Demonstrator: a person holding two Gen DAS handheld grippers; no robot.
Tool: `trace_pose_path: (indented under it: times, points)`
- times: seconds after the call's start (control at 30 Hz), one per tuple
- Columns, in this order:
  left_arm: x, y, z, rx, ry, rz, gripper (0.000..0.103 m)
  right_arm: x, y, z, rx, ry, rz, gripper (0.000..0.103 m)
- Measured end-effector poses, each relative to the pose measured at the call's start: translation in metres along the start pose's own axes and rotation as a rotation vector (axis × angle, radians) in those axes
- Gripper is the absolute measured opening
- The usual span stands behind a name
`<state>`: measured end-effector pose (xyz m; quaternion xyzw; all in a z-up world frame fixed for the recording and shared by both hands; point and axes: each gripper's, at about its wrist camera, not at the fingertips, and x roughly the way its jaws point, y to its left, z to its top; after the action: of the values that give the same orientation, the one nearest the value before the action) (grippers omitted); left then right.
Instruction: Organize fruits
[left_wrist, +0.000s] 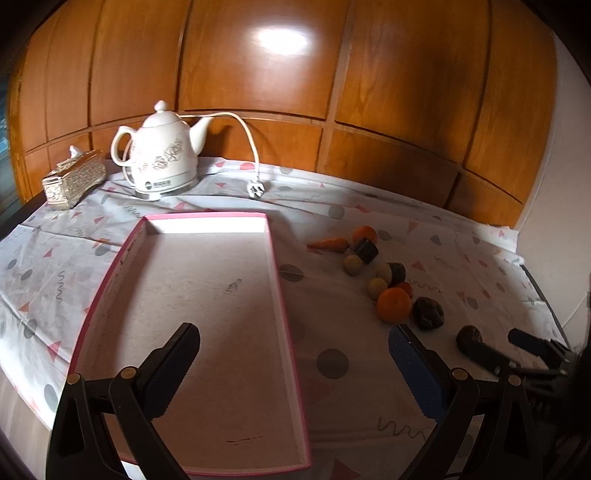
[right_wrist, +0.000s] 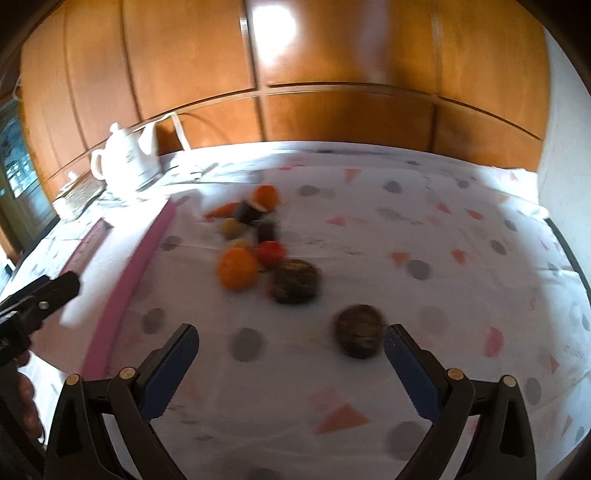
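Note:
A shallow pink-rimmed tray (left_wrist: 284, 295) lies empty on the patterned tablecloth; its pink edge (right_wrist: 125, 291) shows in the right wrist view. Right of it lies a cluster of fruits: an orange (left_wrist: 393, 305) (right_wrist: 237, 268), a carrot (left_wrist: 328, 244), a small red fruit (right_wrist: 270, 253), yellowish balls (left_wrist: 353, 264) and dark lumps (left_wrist: 427, 313) (right_wrist: 294, 281). My left gripper (left_wrist: 293, 354) is open and empty over the tray's right rim. My right gripper (right_wrist: 290, 350) is open, with a dark round fruit (right_wrist: 358, 335) just inside its right finger. The right wrist view is blurred.
A white electric kettle (left_wrist: 162, 155) with its cord and plug (left_wrist: 256, 189) stands at the back left, next to a gold tissue box (left_wrist: 74, 179). Wooden panelling runs behind the table. The right gripper also shows in the left wrist view (left_wrist: 517, 350).

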<state>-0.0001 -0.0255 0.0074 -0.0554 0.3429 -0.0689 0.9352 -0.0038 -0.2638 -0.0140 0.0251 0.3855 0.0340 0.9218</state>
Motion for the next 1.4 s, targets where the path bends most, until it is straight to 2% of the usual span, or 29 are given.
trace_pose_path:
  times: [0.03,0.13,0.2,0.27,0.5,0.7,0.73,0.77,0.83,1.0,1.17,1.4]
  points:
    - [0.002,-0.003,0.000,0.009,0.009,-0.011,0.103,0.001,-0.007,0.000,0.003,0.008,-0.010,0.093]
    - [0.010,-0.009,0.003,0.022,0.046,-0.059,0.103,0.006,-0.023,-0.002,0.002,0.060,-0.021,0.075]
    - [0.016,-0.015,0.005,0.026,0.072,-0.074,0.102,0.012,-0.027,-0.003,-0.026,0.075,-0.046,0.058]
    - [0.019,-0.021,0.006,0.035,0.080,-0.091,0.102,0.018,-0.030,-0.003,-0.028,0.079,-0.052,0.052]
    - [0.030,-0.041,0.008,0.092,0.112,-0.114,0.102,0.033,-0.038,-0.004,-0.007,0.093,-0.036,0.052]
    - [0.048,-0.053,0.008,0.111,0.154,-0.120,0.095,0.046,-0.036,-0.008,-0.024,0.102,-0.040,0.052]
    - [0.050,-0.054,0.008,0.112,0.157,-0.120,0.093,0.047,-0.037,-0.009,-0.023,0.101,-0.041,0.052]
    - [0.053,-0.056,0.008,0.114,0.162,-0.121,0.091,0.048,-0.038,-0.010,-0.022,0.100,-0.048,0.043]
    - [0.059,-0.059,0.008,0.119,0.174,-0.122,0.082,0.049,-0.039,-0.010,-0.013,0.085,-0.055,0.043]
    - [0.079,-0.065,0.008,0.110,0.212,-0.116,0.071,0.057,-0.044,-0.004,-0.007,0.065,-0.113,0.043]
    - [0.093,-0.075,0.010,0.114,0.226,-0.117,0.070,0.068,-0.046,0.002,-0.010,0.030,-0.165,0.043]
    - [0.112,-0.089,0.018,0.118,0.237,-0.123,0.070,0.074,-0.049,0.003,0.009,0.026,-0.158,0.043]
